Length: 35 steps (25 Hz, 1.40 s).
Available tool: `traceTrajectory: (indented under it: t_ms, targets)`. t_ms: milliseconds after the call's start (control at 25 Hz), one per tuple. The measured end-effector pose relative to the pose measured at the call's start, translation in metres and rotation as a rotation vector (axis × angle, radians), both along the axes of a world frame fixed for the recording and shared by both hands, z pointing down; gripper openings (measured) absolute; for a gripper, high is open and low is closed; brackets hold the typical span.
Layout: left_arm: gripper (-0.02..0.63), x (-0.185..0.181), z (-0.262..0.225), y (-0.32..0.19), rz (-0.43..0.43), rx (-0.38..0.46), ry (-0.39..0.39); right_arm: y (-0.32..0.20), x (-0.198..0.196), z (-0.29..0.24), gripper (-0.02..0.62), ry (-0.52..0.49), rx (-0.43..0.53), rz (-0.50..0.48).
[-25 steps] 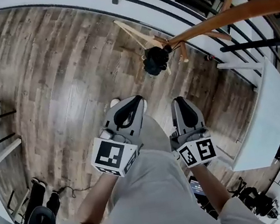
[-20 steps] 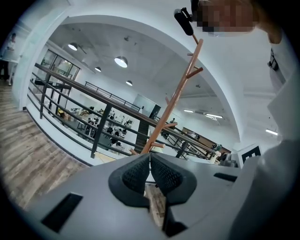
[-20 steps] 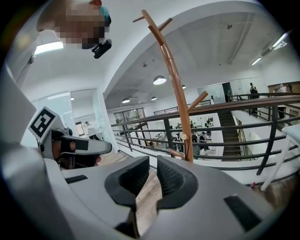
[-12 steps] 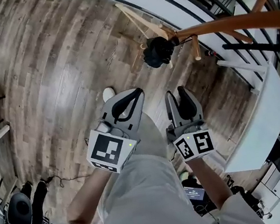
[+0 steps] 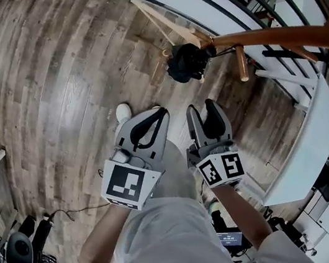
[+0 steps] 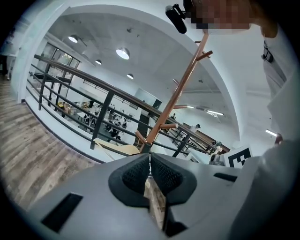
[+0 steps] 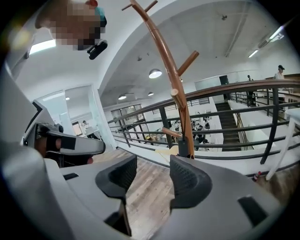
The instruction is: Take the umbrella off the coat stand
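As things stand: umbrella [image 5: 187, 64] hangs on the stand [image 5: 274, 36], ahead of us, untouched.
Left gripper [image 5: 162, 111]: jaws together, empty.
Right gripper [image 5: 202, 107]: jaws have just been opening, apart, nothing between.
Our move: we set the open jaws round the umbrella, clamp, lift it clear.

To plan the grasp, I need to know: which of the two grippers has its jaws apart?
The right gripper: its jaws have just been opening, with nothing between them. The left gripper has its jaws together.
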<state>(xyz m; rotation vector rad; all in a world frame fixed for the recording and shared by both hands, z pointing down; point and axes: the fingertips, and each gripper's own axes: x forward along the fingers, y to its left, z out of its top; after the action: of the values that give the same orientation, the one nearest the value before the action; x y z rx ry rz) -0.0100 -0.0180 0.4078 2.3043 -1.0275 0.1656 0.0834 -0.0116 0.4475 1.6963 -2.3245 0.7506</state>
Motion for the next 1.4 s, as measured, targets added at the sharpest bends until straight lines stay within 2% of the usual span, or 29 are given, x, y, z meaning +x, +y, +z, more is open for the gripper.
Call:
traceTrajectory:
  t_ms: [160, 280, 600, 760, 1400]
  targets:
    - [0.028, 0.001, 0.024, -0.010, -0.020, -0.017, 0.005, -0.013, 0.014, 0.030, 0.276, 0.047, -0.028, 0.082]
    - [0.028, -0.003, 0.041, -0.013, -0.030, -0.030, -0.008, -0.017, 0.016, 0.054, 0.299, 0.064, -0.044, 0.112]
    - [0.027, -0.004, 0.063, -0.014, -0.053, -0.060, -0.033, -0.029, 0.035, 0.102, 0.311, 0.039, -0.105, 0.211]
    - [0.026, -0.009, 0.076, -0.003, -0.005, -0.102, -0.090, -0.037, 0.039, 0.118, 0.316, 0.032, -0.120, 0.251]
    - [0.026, 0.000, 0.097, -0.018, -0.011, -0.111, -0.079, -0.074, 0.050, 0.167, 0.325, 0.061, -0.127, 0.299]
